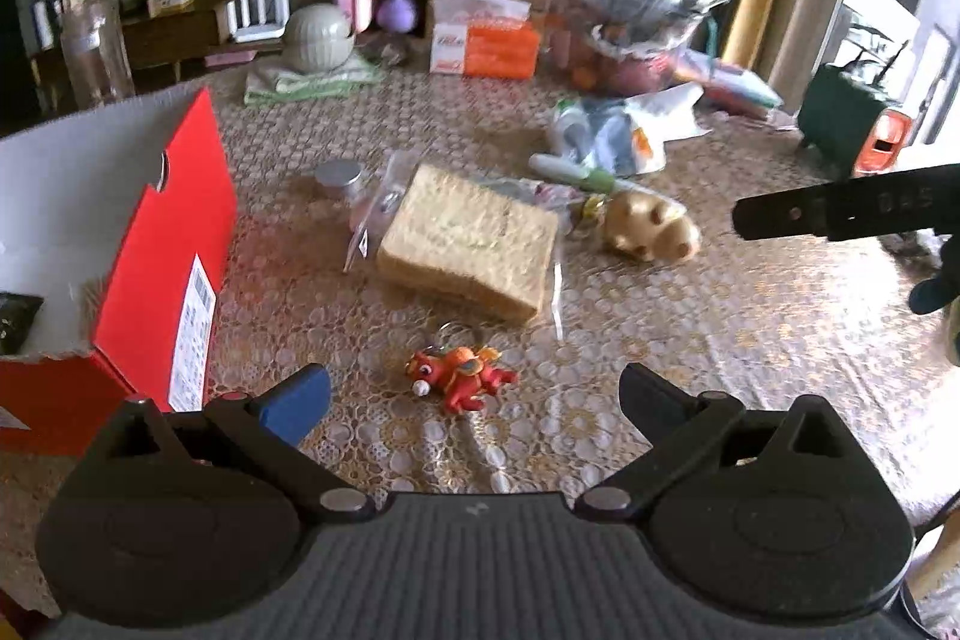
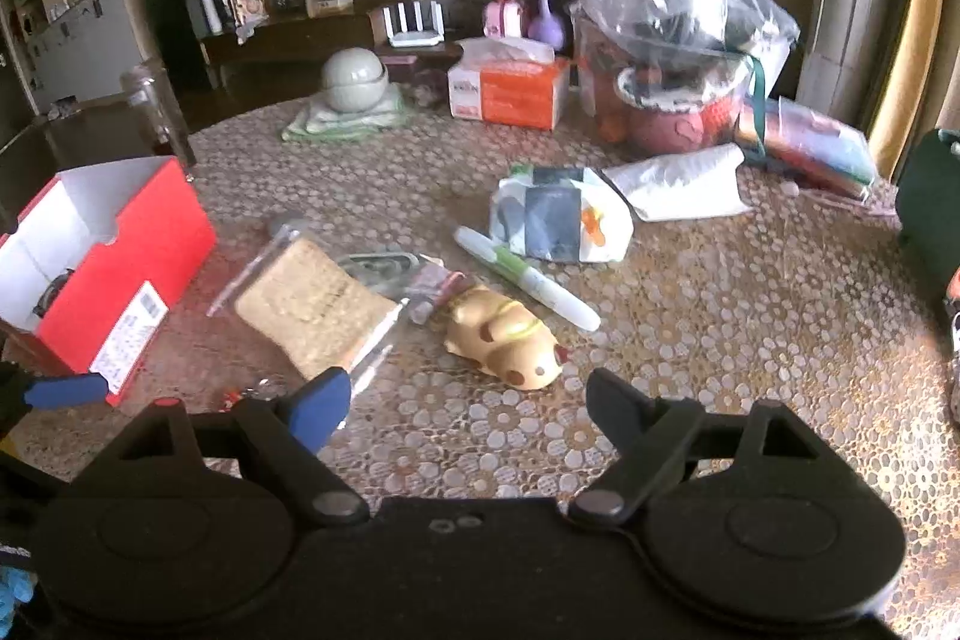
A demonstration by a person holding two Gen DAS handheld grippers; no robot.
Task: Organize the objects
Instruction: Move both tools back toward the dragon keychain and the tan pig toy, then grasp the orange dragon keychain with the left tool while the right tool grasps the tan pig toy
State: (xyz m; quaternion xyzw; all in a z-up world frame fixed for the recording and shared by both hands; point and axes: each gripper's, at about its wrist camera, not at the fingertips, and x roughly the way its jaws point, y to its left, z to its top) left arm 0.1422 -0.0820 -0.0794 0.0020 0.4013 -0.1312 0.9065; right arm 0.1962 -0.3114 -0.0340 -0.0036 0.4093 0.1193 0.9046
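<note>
My left gripper hangs spread and empty over the red dragon keychain, near the red shoebox; my right gripper is spread before the yellow pig toy. I fear pinching only the slippery charm, or snagging the lace tablecloth

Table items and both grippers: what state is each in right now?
Red box: open, lid off.
Bagged bread: lying flat.
Red dragon toy: on its side, untouched.
Tan toy: tipped over.
Marker: capped, lying flat.
Left gripper: open, empty.
Right gripper: open, empty.
</note>
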